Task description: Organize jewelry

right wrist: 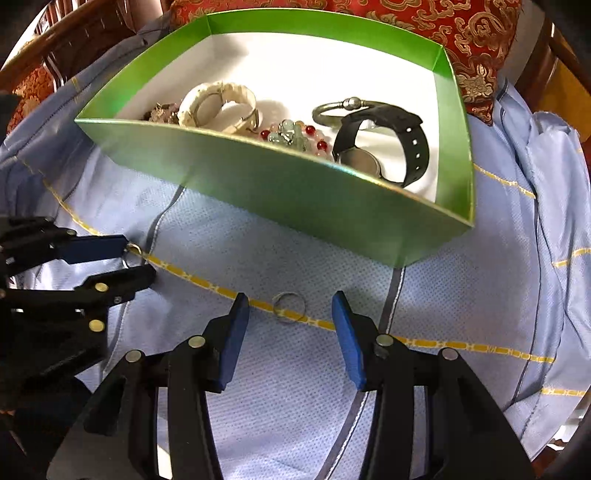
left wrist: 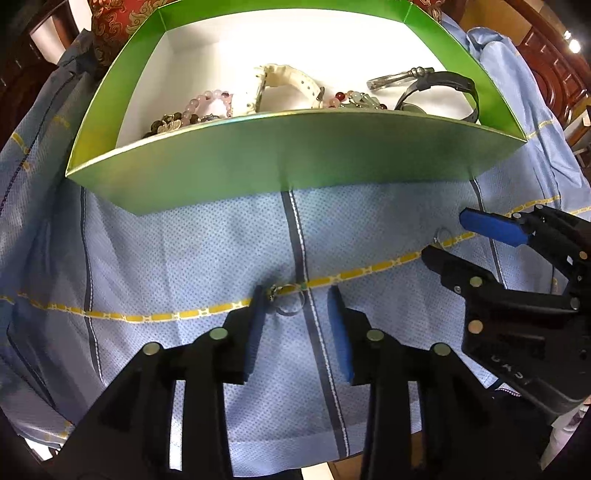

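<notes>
Two small silver rings lie on the light blue cloth in front of a green box [left wrist: 295,155]. One ring with a small ornament [left wrist: 289,303] sits between the blue pads of my left gripper [left wrist: 297,291], close to the left pad; the jaws stand apart and do not press it. The plain ring [right wrist: 290,307] lies between the pads of my right gripper [right wrist: 290,295], with a gap on each side. Each view shows the other gripper at its edge: the right gripper [left wrist: 443,234] and the left gripper [right wrist: 139,256], both pointing down over their rings.
The box [right wrist: 277,184] has a white floor and holds a white watch [right wrist: 218,105], a black watch [right wrist: 384,147], a silver bangle [right wrist: 332,110] and bead bracelets [right wrist: 295,136]. The blue cloth [right wrist: 443,295] is striped yellow and rumpled at its sides. A red patterned cushion [right wrist: 461,29] lies behind.
</notes>
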A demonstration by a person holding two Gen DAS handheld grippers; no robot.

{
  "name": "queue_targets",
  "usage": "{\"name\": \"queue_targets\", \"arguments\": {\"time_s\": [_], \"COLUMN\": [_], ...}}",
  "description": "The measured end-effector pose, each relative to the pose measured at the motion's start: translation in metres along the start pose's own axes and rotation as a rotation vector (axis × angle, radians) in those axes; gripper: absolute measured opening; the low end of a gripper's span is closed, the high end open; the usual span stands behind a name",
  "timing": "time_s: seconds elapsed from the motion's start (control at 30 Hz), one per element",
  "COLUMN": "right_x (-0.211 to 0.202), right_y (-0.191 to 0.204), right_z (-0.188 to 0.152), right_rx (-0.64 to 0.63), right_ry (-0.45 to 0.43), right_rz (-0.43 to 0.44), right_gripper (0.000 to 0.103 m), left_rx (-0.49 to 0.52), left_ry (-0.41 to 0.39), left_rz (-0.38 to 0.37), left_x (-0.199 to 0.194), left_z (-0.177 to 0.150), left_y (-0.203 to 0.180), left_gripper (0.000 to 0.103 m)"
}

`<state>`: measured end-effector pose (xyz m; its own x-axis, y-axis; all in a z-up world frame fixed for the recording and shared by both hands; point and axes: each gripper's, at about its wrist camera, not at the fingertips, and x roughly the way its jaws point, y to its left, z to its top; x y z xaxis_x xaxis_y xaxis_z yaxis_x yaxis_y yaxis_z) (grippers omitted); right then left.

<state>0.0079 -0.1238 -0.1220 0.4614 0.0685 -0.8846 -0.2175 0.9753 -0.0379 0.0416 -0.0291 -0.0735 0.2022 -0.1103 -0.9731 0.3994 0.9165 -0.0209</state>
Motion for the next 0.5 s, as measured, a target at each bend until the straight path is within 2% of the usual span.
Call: {"name": "queue_targets", "arguments": {"time_s": [0.2, 0.5], "right_x": [0.000, 0.001], "right_y": [0.006, 0.006], "right_z": [-0.003, 0.002], "right_rx": [-0.014, -0.019], "right_ry": [-0.006, -0.009], "right_rz": [-0.016, -0.020], "right_gripper": [0.047, 0.047], "left_rx": [0.012, 0.020], "left_ry": [-0.007, -0.011], "left_rz": [0.021, 0.033], "left_x": [0.005, 0.006], "left_z": [-0.002, -0.005], "left_y": [-0.021, -0.032], "left_gripper": [0.034, 0.034]}}
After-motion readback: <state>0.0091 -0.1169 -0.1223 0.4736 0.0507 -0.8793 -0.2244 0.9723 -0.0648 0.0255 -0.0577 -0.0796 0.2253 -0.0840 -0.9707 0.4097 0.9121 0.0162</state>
